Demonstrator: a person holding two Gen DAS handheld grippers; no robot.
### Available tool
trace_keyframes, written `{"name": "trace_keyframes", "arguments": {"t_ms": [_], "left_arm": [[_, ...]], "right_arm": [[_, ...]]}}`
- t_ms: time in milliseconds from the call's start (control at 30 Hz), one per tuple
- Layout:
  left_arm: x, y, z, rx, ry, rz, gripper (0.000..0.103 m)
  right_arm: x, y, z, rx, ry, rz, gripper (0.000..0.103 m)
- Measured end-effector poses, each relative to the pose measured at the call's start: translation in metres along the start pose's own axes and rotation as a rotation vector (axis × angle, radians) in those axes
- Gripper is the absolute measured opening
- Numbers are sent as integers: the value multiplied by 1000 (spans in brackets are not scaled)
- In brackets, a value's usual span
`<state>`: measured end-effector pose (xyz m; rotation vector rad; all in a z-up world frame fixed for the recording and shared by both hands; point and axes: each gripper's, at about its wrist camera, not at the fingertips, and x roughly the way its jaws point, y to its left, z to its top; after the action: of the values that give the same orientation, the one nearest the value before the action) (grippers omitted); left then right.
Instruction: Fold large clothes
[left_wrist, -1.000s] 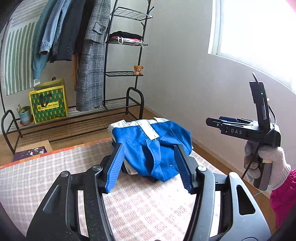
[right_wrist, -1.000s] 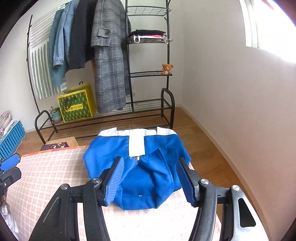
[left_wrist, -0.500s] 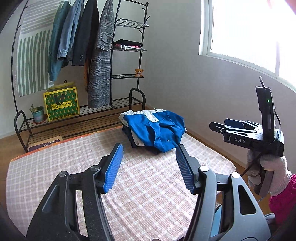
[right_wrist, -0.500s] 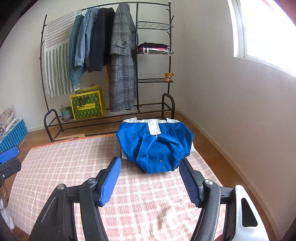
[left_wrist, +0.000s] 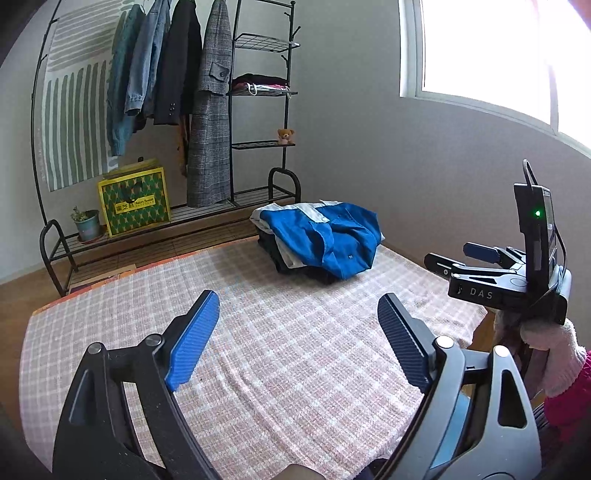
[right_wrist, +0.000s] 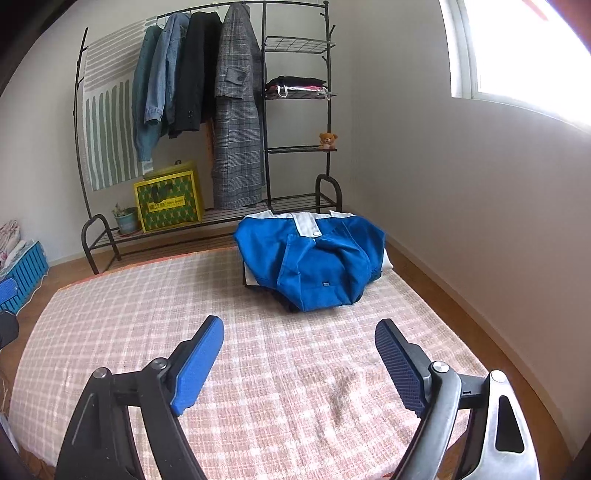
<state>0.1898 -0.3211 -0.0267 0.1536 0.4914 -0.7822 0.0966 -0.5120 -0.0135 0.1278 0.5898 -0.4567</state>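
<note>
1. Both tools hover above the pink checked mat (right_wrist: 280, 369), and neither is carrying anything.
2. Left tool (left_wrist: 295, 332): jaws spread wide, released, nothing between the blue pads.
3. Right tool (right_wrist: 299, 354): same story, jaws apart and empty. From the left wrist view it also shows at 3 o'clock (left_wrist: 476, 258), gripped by a gloved hand (left_wrist: 554, 354).
4. The blue jacket (right_wrist: 314, 258) sits folded on a small stack of folded clothes (left_wrist: 280, 251) at the far edge of the mat, in front of the clothes rack (right_wrist: 236, 147).
5. The key relation: from the right tool the jacket lies dead ahead, about 12 o'clock, well apart from the fingertips. From the left tool it lies at roughly 1 o'clock, also well apart.
6. The jacket's long axis runs side to side, parallel to its white collar band (right_wrist: 306, 225), which faces the rack.
7. Which hand is nearer? Hard to call through the fisheye; the right looks more squarely lined up with the jacket.
8. My read: this garment looks finished, so the next move likely turns away from the stack toward a fresh item. None is in sight on the mat.
</note>
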Motion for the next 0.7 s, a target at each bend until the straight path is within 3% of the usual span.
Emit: {"name": "trace_keyframes", "arguments": {"t_ms": [100, 300, 700], "left_arm": [[8, 1, -4, 0, 18, 9, 91], [19, -2, -11, 11, 52, 39, 98], [21, -5, -14, 53, 70, 119, 103]], "right_arm": [[5, 0, -6, -8, -6, -23, 98], [10, -1, -10, -5, -5, -38, 103], [16, 1, -11, 22, 5, -46, 103]]}}
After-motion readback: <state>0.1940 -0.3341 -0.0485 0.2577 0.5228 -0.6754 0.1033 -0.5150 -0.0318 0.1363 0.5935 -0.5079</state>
